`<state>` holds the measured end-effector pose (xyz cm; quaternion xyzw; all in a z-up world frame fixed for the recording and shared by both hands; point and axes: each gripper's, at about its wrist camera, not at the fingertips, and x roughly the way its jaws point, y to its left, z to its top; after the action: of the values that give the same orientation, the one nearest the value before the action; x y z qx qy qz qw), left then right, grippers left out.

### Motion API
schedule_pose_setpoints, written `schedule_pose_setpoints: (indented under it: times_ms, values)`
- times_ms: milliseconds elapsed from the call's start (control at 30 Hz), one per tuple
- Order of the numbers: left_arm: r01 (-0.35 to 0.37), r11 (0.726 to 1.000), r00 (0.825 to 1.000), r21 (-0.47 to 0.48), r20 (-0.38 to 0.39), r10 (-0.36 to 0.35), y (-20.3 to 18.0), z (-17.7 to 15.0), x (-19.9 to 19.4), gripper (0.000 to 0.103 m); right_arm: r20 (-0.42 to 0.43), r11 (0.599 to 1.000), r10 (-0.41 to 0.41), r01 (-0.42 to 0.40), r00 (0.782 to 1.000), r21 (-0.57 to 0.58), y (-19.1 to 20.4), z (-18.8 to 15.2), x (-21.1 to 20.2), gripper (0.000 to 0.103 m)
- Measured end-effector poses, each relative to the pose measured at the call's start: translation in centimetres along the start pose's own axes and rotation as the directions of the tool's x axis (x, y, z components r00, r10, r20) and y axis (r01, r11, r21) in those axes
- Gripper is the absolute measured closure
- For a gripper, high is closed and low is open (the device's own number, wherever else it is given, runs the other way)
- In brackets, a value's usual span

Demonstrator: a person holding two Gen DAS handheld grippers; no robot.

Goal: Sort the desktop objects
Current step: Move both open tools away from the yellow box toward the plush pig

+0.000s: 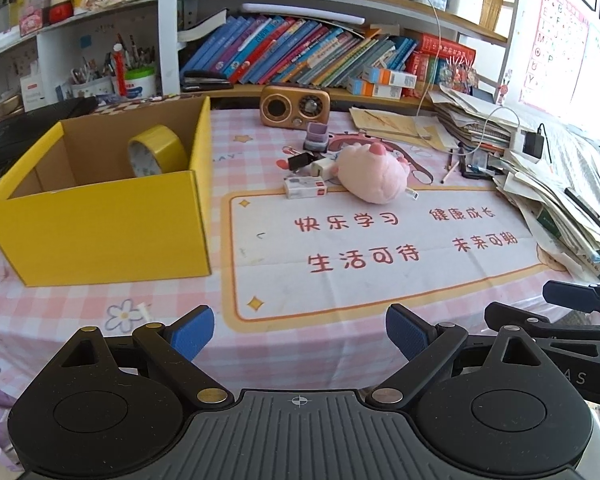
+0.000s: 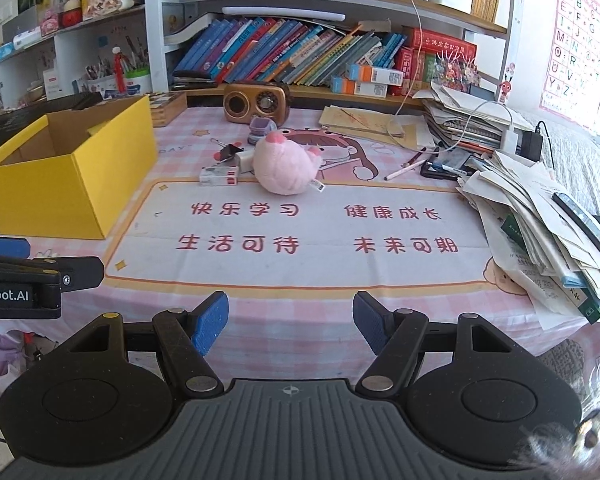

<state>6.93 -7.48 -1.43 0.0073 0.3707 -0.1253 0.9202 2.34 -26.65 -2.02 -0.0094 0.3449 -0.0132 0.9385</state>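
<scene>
The bench [image 1: 340,320] is covered by a pink checked cloth printed with red Chinese characters inside an orange frame. On its left side stands an open yellow cardboard box [image 1: 100,232], and inside it a roll of yellow tape [image 1: 156,152] leans upright against the far right corner. Along the right edge of the bench a sprawling stack of papers [image 2: 540,220] slopes toward the middle, with a dark flat device resting on top.

Beyond the printed frame, near the centre, lies a pink plush toy [image 2: 286,170] with a small tag at its right side. Behind it, near the bookshelf, sits a brown retro radio [image 1: 295,105]. A small white box with a red mark [image 1: 305,187] lies just left of the plush, touching or nearly touching it. Behind that box are a white charger block [image 1: 323,168] and a black binder clip [image 1: 300,159], close together. A purple stamp-like object [image 1: 317,139] stands between the clip and the radio. A pencil [image 2: 404,170] lies to the right of the plush, well apart from it.

The left gripper [image 1: 300,334] hovers low over the near edge of the bench, its blue-padded fingers spread wide with nothing between them. The right gripper [image 2: 290,322] sits beside it, likewise spread and empty.
</scene>
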Motion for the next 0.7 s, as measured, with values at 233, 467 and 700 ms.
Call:
schedule_pose_setpoints:
  times_ms: [233,467,700]
  values:
    - [0.002,1.0,1.0,-0.008,-0.016,-0.002,-1.8,1.1,2.1,0.008,-0.017,1.0,0.001,-0.001,1.0,-0.006,-2.3,1.0,1.8,0.036]
    - [-0.003,1.0,1.0,-0.013,-0.025,0.003,-3.7,2.2,4.1,0.008,-0.031,1.0,0.012,-0.012,0.999,-0.01,-4.9,2.1,3.8,0.036]
    - [-0.033,0.999,0.999,-0.035,-0.03,0.032,-4.7,3.4,5.6,0.008,-0.027,0.999,0.042,-0.043,0.999,-0.014,-6.6,3.5,5.6,0.036]
